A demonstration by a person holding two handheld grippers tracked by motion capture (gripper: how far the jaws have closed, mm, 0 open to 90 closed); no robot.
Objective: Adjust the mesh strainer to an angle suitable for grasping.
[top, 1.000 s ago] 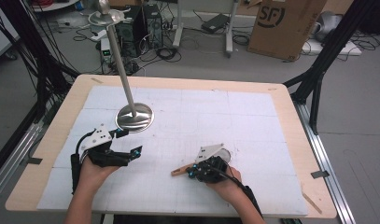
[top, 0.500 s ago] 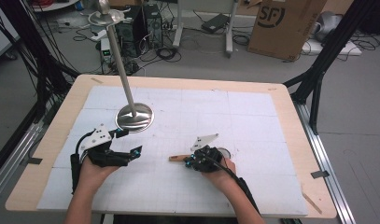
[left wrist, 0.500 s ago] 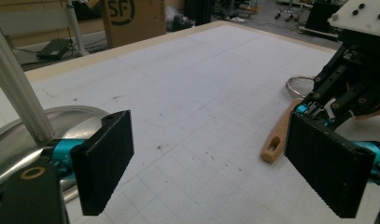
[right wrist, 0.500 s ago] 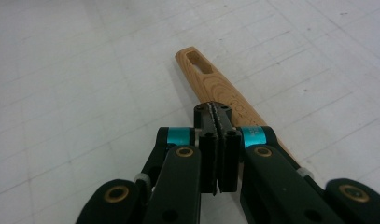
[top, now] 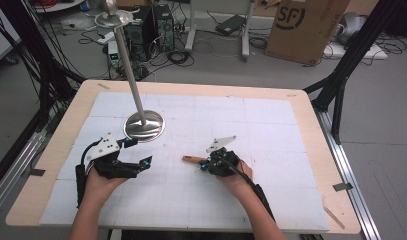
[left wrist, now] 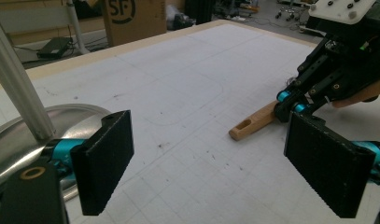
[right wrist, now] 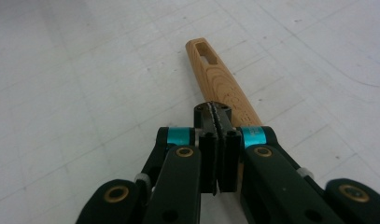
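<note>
Where the person's forearms come in at the near edge of the table point(top: 311, 150), each hand holds a gripper over the white gridded mat point(top: 271, 125). The left gripper point(top: 141, 162) sits at the near left, its jaws spread wide apart with nothing between them; in the left gripper view point(left wrist: 211, 158) the two black pads point(left wrist: 106, 161) stand well apart over bare mat. The right gripper point(top: 206, 164) sits near the middle of the mat, pointing toward the left one, and its jaws are pressed together, as the right gripper view point(right wrist: 216, 114) makes plain. A wooden handle point(top: 193, 159) with a slot near its far end lies flat on the mat, running out from under the tips of the right gripper toward the left; in the right gripper view the handle point(right wrist: 220, 77) passes beneath the closed jaws, and whether they pinch any part of it cannot be told. The left gripper view shows the same handle point(left wrist: 250, 123) lying on the mat against the front of the other gripper.

Just beyond the left gripper stands a round metal base point(top: 143, 125), with a slanted metal pole point(top: 128, 65) rising from it. Past the table's far edge, cables lie on the floor, and a cardboard box point(top: 303, 27) stands to the right.
</note>
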